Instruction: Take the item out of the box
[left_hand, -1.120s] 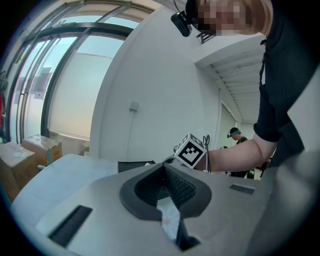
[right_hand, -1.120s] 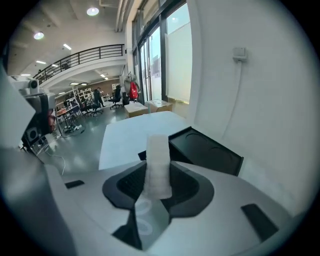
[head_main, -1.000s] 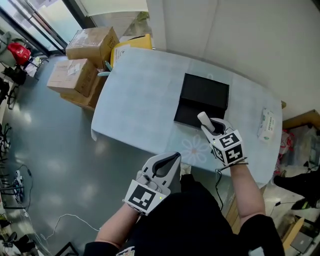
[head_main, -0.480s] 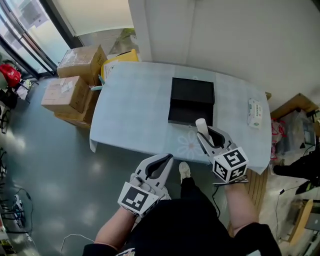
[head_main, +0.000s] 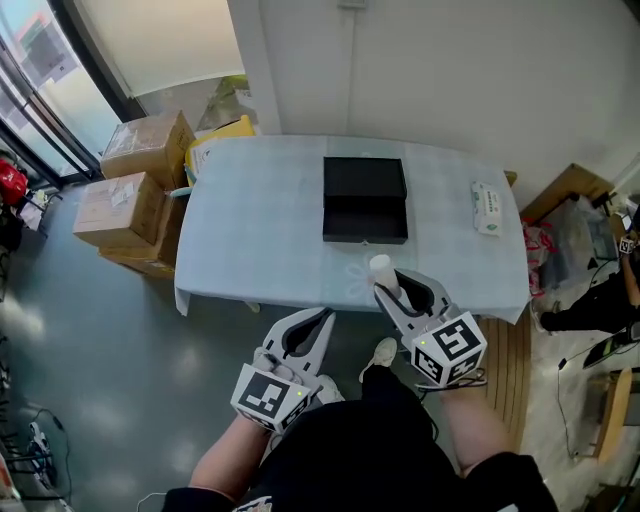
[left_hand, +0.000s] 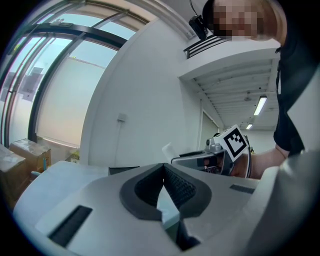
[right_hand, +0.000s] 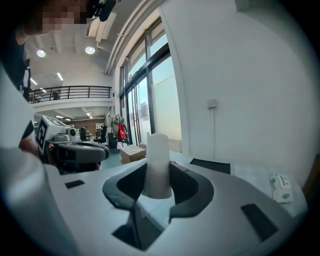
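A black box (head_main: 365, 201) lies open on the far middle of the pale blue table (head_main: 260, 220); its edge also shows in the right gripper view (right_hand: 210, 165). My right gripper (head_main: 392, 285) is held near the table's front edge, shut on a white cylinder (head_main: 381, 272) that stands upright between its jaws (right_hand: 158, 166). My left gripper (head_main: 305, 333) hangs lower, off the table's front edge over the floor, with its jaws shut and nothing in them (left_hand: 164, 186).
A white tissue pack (head_main: 487, 208) lies at the table's right end (right_hand: 281, 181). Cardboard boxes (head_main: 135, 170) are stacked on the floor left of the table. A white wall runs behind the table. A wooden pallet (head_main: 510, 350) sits at the right.
The view has drawn back from the table. My right gripper with the white cylinder has come away from the box toward the table's front edge. The left gripper stays low.
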